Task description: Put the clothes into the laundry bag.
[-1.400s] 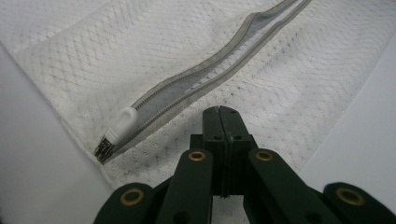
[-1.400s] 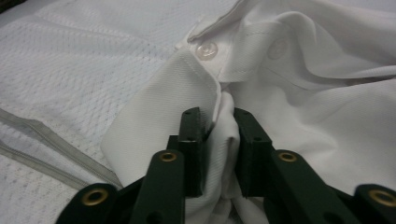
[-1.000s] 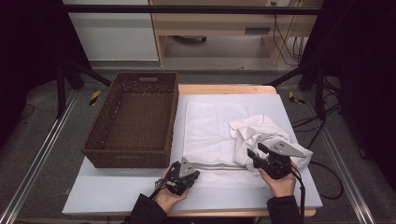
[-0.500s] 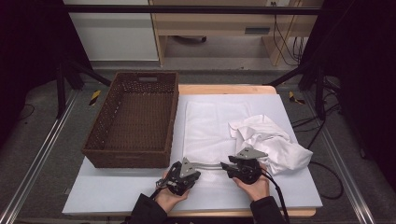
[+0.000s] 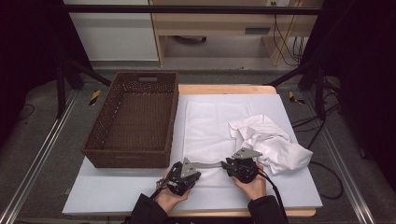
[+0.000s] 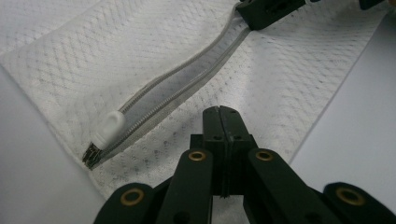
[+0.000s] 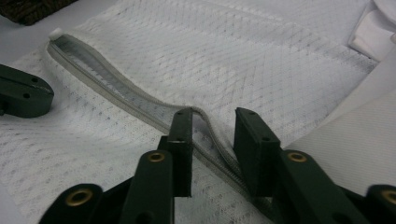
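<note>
One wicker basket [image 5: 133,119], one zippered mesh laundry bag [image 5: 210,130], one crumpled white garment [image 5: 271,142] and two hand-held grippers, left [image 5: 200,166] and right [image 5: 225,164], on one table [image 5: 116,191].

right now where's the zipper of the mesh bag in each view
High view: the zipper is a thin grey line near the bottom middle, between the left gripper and right gripper.
Left gripper view: it slants from lower left to top right.
Right gripper view: it slants from upper left down between the open jaws.
Shared landmark: the white zipper pull.

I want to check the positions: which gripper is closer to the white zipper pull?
Left. The left gripper is beside the zipper pull; the right gripper straddles the zipper's far end.
</note>
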`<state>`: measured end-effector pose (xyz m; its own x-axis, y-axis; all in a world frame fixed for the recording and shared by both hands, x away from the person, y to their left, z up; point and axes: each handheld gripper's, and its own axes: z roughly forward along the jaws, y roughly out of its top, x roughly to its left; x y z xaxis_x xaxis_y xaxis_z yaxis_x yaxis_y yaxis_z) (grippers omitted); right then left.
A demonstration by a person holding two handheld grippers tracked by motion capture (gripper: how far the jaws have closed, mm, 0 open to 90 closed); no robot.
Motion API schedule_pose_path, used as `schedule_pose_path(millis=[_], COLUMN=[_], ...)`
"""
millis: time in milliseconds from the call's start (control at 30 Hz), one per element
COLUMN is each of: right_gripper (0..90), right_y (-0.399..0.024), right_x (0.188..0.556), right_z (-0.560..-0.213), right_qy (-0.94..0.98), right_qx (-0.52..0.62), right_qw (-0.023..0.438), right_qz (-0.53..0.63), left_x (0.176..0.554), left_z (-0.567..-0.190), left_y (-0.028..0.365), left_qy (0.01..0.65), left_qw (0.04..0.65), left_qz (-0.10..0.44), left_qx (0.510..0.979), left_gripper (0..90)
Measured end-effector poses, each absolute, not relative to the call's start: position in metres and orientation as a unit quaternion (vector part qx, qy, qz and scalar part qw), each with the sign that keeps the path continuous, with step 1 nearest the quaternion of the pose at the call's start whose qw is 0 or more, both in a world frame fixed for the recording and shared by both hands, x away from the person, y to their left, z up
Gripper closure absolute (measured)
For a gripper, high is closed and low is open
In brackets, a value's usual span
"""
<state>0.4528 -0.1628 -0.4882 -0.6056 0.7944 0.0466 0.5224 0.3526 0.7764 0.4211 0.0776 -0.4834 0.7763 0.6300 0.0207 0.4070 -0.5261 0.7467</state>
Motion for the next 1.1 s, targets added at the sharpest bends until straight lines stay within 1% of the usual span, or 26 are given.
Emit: schedule_pose_path(millis=[67, 133, 200, 267, 367, 400, 467, 500, 633, 700, 767, 800, 833, 1033, 1100], right_gripper=[73.9, 80.9, 84.4, 89.1, 89.4, 89.4, 89.5, 89.5, 89.5, 89.5, 89.6, 89.6, 89.6, 89.6, 89.6], right_y=[-0.163, -0.163, -0.164, -0.165, -0.168, -0.169, -0.170, -0.170, -0.171, -0.172, -0.173, -0.175, -0.175, -0.177, -0.177], right_x=[0.453, 0.454, 0.455, 0.455, 0.455, 0.453, 0.453, 0.451, 0.451, 0.452, 0.452, 0.452, 0.452, 0.452, 0.452], right_z=[-0.488, -0.486, -0.485, -0.484, -0.480, -0.475, -0.473, -0.466, -0.460, -0.458, -0.455, -0.453, -0.453, -0.450, -0.450], right_qy=[0.806, 0.808, 0.809, 0.807, 0.801, 0.797, 0.796, 0.789, 0.783, 0.780, 0.775, 0.772, 0.772, 0.767, 0.767], right_qx=[0.409, 0.409, 0.411, 0.415, 0.420, 0.417, 0.413, 0.408, 0.404, 0.403, 0.406, 0.404, 0.404, 0.399, 0.398], right_qw=[0.170, 0.170, 0.166, 0.171, 0.174, 0.187, 0.195, 0.210, 0.215, 0.216, 0.216, 0.219, 0.219, 0.216, 0.215], right_qz=[0.393, 0.388, 0.386, 0.383, 0.390, 0.395, 0.398, 0.408, 0.421, 0.428, 0.433, 0.440, 0.440, 0.454, 0.454], left_x=[0.421, 0.421, 0.421, 0.421, 0.421, 0.422, 0.422, 0.422, 0.423, 0.423, 0.424, 0.425, 0.426, 0.438, 0.445], left_z=[-0.483, -0.483, -0.483, -0.483, -0.483, -0.483, -0.483, -0.482, -0.481, -0.478, -0.473, -0.468, -0.464, -0.437, -0.433], left_y=[0.077, 0.077, 0.077, 0.077, 0.077, 0.077, 0.077, 0.077, 0.076, 0.076, 0.076, 0.076, 0.075, 0.063, 0.056], left_qy=[0.301, 0.300, 0.300, 0.301, 0.301, 0.301, 0.302, 0.302, 0.300, 0.299, 0.300, 0.298, 0.297, 0.287, 0.283], left_qw=[0.382, 0.382, 0.381, 0.378, 0.380, 0.380, 0.380, 0.379, 0.375, 0.373, 0.383, 0.385, 0.392, 0.412, 0.415], left_qz=[0.146, 0.145, 0.146, 0.147, 0.144, 0.142, 0.141, 0.140, 0.140, 0.145, 0.147, 0.152, 0.155, 0.174, 0.176], left_qx=[0.862, 0.862, 0.862, 0.863, 0.863, 0.863, 0.863, 0.863, 0.866, 0.866, 0.861, 0.860, 0.857, 0.847, 0.847], left_gripper=[89.9, 89.9, 89.8, 89.8, 89.7, 89.7, 89.6, 89.1, 88.4, 86.5, 84.8, 82.1, 82.1, 69.9, 68.3])
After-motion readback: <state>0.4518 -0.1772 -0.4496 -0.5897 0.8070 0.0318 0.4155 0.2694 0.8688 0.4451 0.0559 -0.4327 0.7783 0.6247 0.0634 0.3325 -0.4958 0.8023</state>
